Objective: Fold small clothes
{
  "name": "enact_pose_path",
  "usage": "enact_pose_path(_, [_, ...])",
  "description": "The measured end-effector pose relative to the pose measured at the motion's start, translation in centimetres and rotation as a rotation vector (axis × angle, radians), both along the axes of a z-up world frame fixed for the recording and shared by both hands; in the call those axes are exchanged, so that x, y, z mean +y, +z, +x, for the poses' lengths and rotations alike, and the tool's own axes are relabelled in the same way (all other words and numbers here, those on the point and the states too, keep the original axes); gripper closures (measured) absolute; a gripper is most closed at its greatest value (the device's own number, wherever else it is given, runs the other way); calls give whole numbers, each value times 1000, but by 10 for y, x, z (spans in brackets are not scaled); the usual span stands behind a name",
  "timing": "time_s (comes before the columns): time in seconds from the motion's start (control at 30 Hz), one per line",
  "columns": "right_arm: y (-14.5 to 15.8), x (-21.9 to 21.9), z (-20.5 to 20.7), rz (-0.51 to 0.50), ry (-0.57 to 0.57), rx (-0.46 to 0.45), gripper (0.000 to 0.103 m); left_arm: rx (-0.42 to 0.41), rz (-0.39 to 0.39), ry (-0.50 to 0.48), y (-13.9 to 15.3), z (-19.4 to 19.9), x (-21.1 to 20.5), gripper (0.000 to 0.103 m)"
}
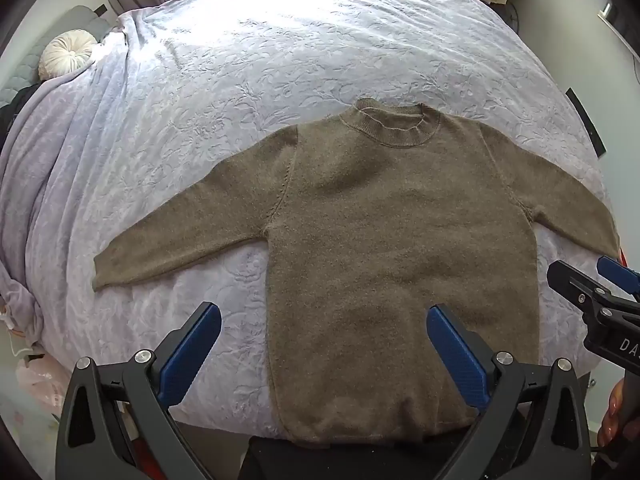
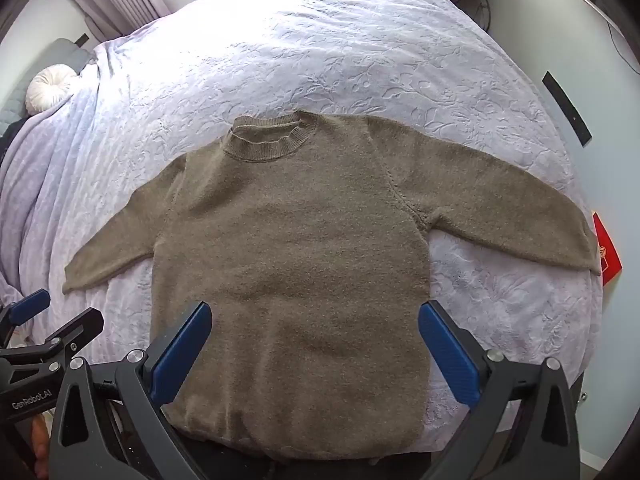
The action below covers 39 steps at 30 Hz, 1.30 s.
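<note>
Across the bed's (image 1: 280, 60) near edge a brown knit sweater (image 1: 400, 240) lies flat, sleeves spread, ready for folding. Left gripper (image 1: 324, 344) and right gripper (image 2: 316, 340) hover above its hem, both released and empty.

light: bright daylight pouring in from the far end of the bed (image 1: 280, 60) | glare: bedspread totally blown out white up there in both views | shadows: soft, faint ones on the sweater (image 1: 400, 240) | focus: pretty sharp mid-frame | edges: heavy fisheye bulge, dark rounded corners
</note>
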State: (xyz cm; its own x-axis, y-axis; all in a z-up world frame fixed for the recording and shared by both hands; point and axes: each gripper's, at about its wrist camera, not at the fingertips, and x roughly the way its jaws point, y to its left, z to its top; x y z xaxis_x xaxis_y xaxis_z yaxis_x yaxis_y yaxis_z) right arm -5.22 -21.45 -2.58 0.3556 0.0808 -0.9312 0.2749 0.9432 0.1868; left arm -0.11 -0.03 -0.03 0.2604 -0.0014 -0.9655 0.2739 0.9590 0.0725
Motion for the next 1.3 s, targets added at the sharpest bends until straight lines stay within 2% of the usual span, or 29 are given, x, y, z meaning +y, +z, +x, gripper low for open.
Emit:
enact_pose_path(0.73, [-1, -3, -2, 2, -1, 0, 0, 12, -11, 2, -2, -3, 3, 0])
enact_pose_path(0.97, [-3, 1, -5, -6, -1, 4, 0, 24, -37, 8, -3, -3, 5, 0])
enact_pose_path(1.13, [-3, 3, -8, -26, 3, 12, 0, -15, 5, 11, -3, -3, 6, 0])
enact_pose_path(1.3, [0, 6, -5, -48, 9, 14, 0, -2, 19, 18, -5, -2, 8, 0])
